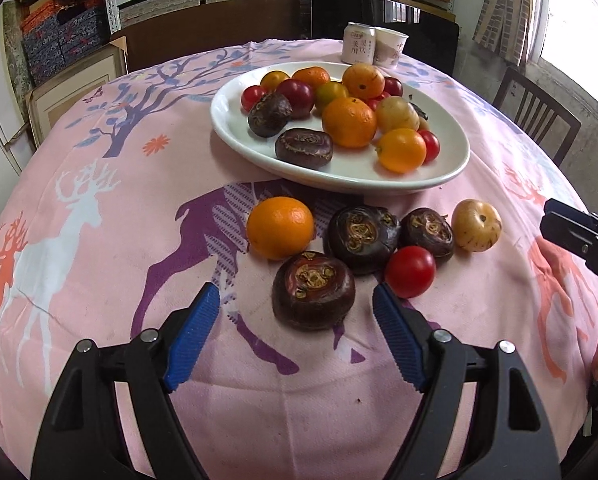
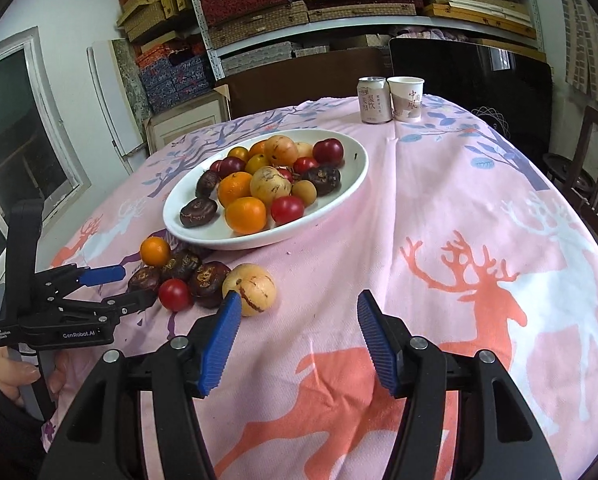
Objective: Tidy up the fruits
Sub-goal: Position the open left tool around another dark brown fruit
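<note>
While most fruit is already piled on the white plate (image 1: 235, 128), six loose pieces (image 1: 313, 290) remain on the surface at lower centre. Both the left hand-held gripper (image 1: 297, 308) and the right hand-held gripper (image 2: 299, 312) are spread, nothing pinched.

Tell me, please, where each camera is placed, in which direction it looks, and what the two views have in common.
Left wrist: sits on the left tongs, looking down past open blue pads at a water chestnut; the right tongs show at the right edge.
Right wrist: sits on the right tongs, looking over the pink tablecloth; the left tongs and a hand show.
Shared: white plate of fruit, loose fruit, can, paper cup.
</note>
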### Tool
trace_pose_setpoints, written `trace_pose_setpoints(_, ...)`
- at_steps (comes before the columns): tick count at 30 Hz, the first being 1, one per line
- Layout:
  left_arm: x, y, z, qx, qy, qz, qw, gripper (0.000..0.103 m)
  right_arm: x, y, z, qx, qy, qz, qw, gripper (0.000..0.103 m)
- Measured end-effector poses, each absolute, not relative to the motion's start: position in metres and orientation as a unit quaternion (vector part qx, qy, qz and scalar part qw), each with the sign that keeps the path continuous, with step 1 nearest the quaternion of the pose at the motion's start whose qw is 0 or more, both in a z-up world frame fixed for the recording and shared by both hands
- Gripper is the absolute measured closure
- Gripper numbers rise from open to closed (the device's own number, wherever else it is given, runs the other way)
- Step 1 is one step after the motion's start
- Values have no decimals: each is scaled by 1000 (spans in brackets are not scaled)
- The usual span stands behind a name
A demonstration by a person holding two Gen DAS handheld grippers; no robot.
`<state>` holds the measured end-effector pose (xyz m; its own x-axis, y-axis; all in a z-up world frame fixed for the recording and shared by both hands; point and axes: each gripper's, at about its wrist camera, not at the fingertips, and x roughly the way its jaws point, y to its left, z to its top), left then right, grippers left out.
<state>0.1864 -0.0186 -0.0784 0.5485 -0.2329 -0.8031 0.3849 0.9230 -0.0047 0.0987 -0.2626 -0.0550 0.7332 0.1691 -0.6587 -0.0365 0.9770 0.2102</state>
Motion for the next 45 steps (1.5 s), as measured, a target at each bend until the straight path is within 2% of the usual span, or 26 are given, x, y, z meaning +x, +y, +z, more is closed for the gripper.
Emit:
trace_pose_setpoints(9, 192, -20, -80, 85, 440, -174, 877, 27, 100, -261, -57, 92, 366, 60, 924, 42)
trace_pose_setpoints(13, 194, -20, -81, 82, 443, -177, 875, 36, 101, -261, -57, 90, 367, 60, 924, 42)
trace_pose_setpoints(45, 194, -23, -85, 83, 448, -183, 871, 36, 102, -259, -58, 83, 369, 59, 924, 42)
